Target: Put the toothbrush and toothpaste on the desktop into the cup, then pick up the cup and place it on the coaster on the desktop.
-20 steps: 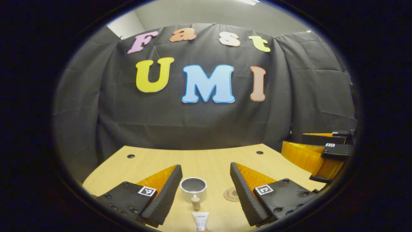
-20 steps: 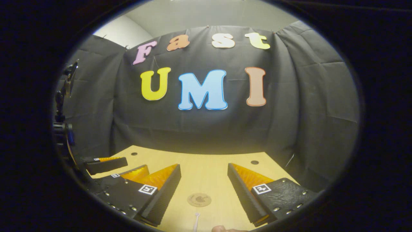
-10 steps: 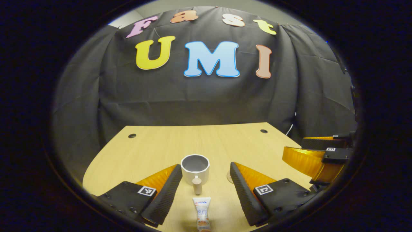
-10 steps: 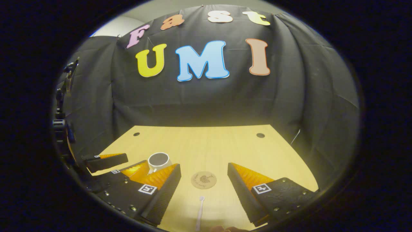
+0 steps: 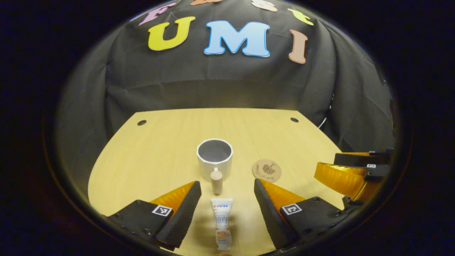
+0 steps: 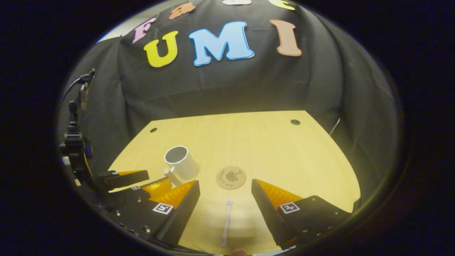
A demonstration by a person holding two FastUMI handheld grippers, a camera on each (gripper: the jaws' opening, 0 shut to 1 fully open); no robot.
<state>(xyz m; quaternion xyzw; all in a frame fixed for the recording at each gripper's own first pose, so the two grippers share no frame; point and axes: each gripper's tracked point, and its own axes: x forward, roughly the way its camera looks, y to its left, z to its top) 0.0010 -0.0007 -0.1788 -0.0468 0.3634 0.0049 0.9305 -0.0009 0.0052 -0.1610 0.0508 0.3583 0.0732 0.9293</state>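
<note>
While both grippers hang above the pale wooden desktop point(image 5: 149, 160), nothing is held in either one. In the left gripper view, the left gripper point(image 5: 227, 208) shows at the bottom of the frame with its black-and-orange fingers spread wide; the white toothpaste tube point(image 5: 222, 222) lies flat between them, lower centre, touching neither. Its beige cap end points up the frame at the white ceramic cup point(image 5: 214, 159), which stands upright at the centre with its handle toward the tube. The round cork coaster point(image 5: 266, 170) lies just right of the cup, apart from it.

In the right gripper view, the right gripper point(image 6: 225, 209) is likewise spread wide at the bottom of the frame, and the slim white toothbrush point(image 6: 226, 222) lies lengthwise between its fingers, untouched. The coaster sits just above the toothbrush's head, and the cup stands left of centre.
</note>
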